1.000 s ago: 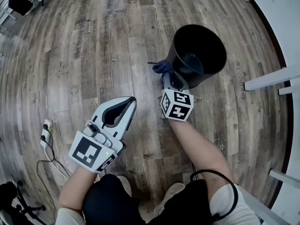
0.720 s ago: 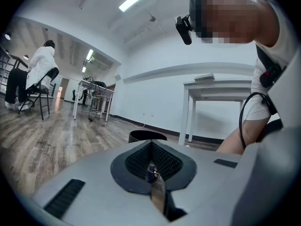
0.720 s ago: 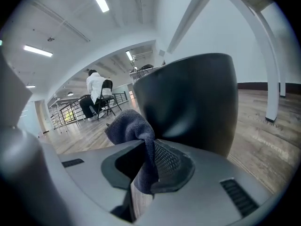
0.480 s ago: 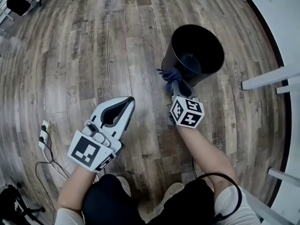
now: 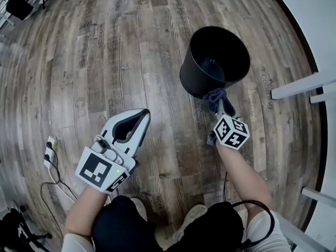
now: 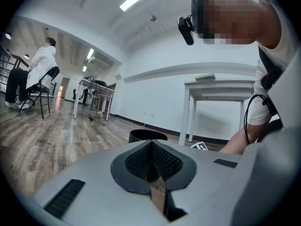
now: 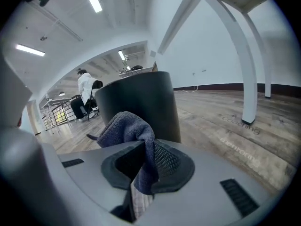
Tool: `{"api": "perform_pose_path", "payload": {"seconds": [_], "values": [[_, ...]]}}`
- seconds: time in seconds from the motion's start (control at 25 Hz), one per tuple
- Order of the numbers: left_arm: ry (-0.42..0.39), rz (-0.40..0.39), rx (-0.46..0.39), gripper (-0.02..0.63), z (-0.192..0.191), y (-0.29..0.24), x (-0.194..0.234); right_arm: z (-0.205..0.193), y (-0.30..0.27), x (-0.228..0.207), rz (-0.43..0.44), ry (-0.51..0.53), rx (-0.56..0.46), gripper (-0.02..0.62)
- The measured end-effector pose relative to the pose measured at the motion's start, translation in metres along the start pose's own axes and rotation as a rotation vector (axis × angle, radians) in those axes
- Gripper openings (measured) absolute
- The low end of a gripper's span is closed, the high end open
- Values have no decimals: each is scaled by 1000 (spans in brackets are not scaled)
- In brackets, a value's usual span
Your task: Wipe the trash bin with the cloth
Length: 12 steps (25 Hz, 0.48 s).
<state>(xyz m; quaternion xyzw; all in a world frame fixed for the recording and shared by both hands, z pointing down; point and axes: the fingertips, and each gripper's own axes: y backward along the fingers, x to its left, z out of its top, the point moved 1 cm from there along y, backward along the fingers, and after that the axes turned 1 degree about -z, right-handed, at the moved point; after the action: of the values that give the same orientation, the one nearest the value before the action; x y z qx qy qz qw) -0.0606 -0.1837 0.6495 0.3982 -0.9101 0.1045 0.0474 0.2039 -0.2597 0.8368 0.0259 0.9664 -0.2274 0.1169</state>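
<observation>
A black round trash bin (image 5: 215,62) stands upright on the wooden floor; in the right gripper view it fills the middle as the trash bin (image 7: 141,107). My right gripper (image 5: 219,101) is shut on a dark blue cloth (image 5: 214,95) that presses against the bin's near lower side. The cloth (image 7: 129,133) bunches out between the jaws, right in front of the bin wall. My left gripper (image 5: 135,125) hovers over the floor to the bin's left, shut and holding nothing. The bin (image 6: 147,135) shows small beyond the left gripper (image 6: 151,161).
White table legs (image 5: 296,91) stand close to the bin's right. A power strip with cables (image 5: 51,147) lies on the floor at the left. A person on a chair (image 6: 35,79) and a table are far off. The white table (image 6: 221,86) stands behind the bin.
My right gripper has swept the cloth from the bin's left side round to its near right side. The left gripper has stayed put.
</observation>
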Motion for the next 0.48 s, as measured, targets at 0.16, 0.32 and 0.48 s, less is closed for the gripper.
{"api": "perform_pose_path", "payload": {"seconds": [0.16,0.32,0.48], "values": [[-3,-2,7,11,-1,0,-1,12,-8,-45,-101,-42,-24,46],[-8,-1,13,11,-1,-1,-3,29,-23,-81,-179,-56,-60,46],[-10,3,15,11,-1,0,-2,47,-35,-99,-206,-28,-91,45]]}}
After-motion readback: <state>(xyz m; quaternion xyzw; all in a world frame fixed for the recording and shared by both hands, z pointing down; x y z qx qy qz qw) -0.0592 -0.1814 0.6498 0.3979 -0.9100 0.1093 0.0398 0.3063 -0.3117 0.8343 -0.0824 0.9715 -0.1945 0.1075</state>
